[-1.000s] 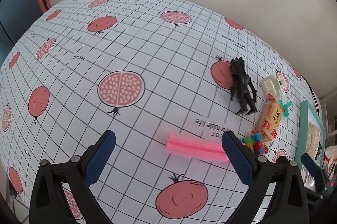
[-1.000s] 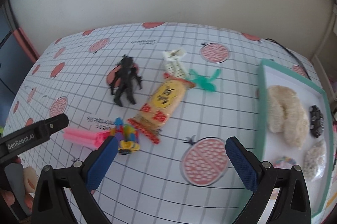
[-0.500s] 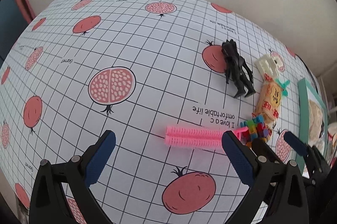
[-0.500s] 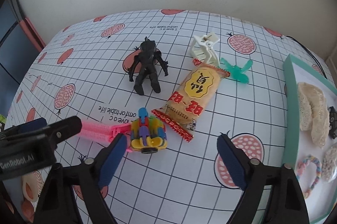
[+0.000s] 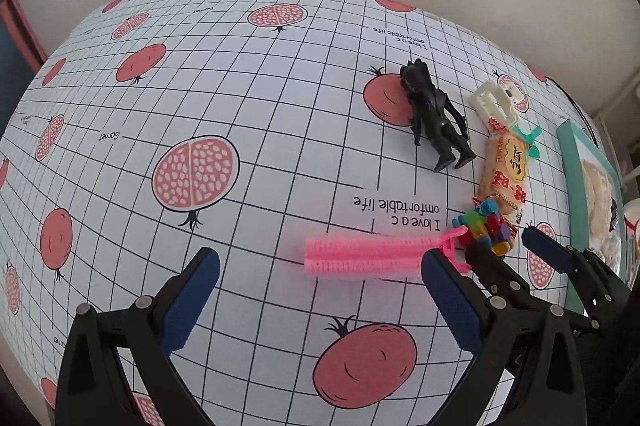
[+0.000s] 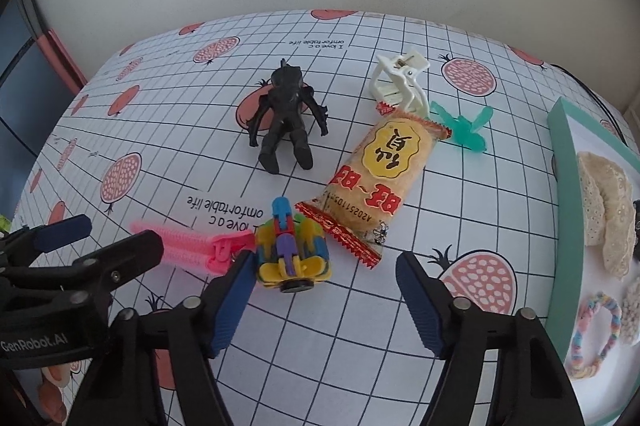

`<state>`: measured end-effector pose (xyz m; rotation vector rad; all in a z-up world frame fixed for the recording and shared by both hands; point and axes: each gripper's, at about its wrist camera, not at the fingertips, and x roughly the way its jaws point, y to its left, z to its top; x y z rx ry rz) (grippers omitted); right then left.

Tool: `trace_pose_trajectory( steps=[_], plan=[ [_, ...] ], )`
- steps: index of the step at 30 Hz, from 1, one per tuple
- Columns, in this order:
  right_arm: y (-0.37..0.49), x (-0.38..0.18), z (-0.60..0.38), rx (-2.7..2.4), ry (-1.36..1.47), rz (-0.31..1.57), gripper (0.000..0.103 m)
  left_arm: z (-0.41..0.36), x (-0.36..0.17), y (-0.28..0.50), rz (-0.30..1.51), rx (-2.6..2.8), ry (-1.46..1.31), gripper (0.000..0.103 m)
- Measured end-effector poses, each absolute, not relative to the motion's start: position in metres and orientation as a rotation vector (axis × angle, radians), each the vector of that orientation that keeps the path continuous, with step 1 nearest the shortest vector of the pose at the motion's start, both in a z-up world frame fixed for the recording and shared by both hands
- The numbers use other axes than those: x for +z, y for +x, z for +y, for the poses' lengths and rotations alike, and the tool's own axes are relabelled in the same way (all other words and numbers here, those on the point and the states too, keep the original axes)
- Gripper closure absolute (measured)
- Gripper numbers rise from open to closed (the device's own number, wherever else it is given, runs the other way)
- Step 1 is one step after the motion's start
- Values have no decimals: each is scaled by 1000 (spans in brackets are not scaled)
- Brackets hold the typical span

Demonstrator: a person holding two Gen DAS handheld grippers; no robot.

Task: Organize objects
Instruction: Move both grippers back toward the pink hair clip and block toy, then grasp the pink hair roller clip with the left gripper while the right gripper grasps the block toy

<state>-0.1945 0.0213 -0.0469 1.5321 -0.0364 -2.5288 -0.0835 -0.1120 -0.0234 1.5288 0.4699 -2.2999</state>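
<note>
While the colourful block toy (image 6: 292, 258) lies on the tablecloth (image 6: 400, 314) just ahead of the right gripper (image 6: 324, 302), nearest its left finger, both jaws stand wide and empty; the pink zipper piece (image 5: 368, 256) lies between the left gripper (image 5: 316, 302) fingertips.

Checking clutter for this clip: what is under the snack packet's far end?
The snack packet overlaps the white hair claw clip at its far end, and the green clip sits beside it. Whether anything else lies beneath is hidden.
</note>
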Motion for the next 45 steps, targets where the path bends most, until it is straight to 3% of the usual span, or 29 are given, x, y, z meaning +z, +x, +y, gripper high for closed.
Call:
trace_pose_trajectory(
  steps=[2, 16, 45],
  plan=[
    [-195, -47, 20, -2521, 1527, -34, 40, -114, -24, -83, 470, -2292, 1532, 2],
    [-195, -50, 21, -2469, 1524, -82, 62, -118, -24, -80, 446, -2280, 1544, 2],
    [-194, -51, 56, -2447, 1588, -168, 62, -58, -43, -122, -91, -2383, 1651, 2]
  ],
)
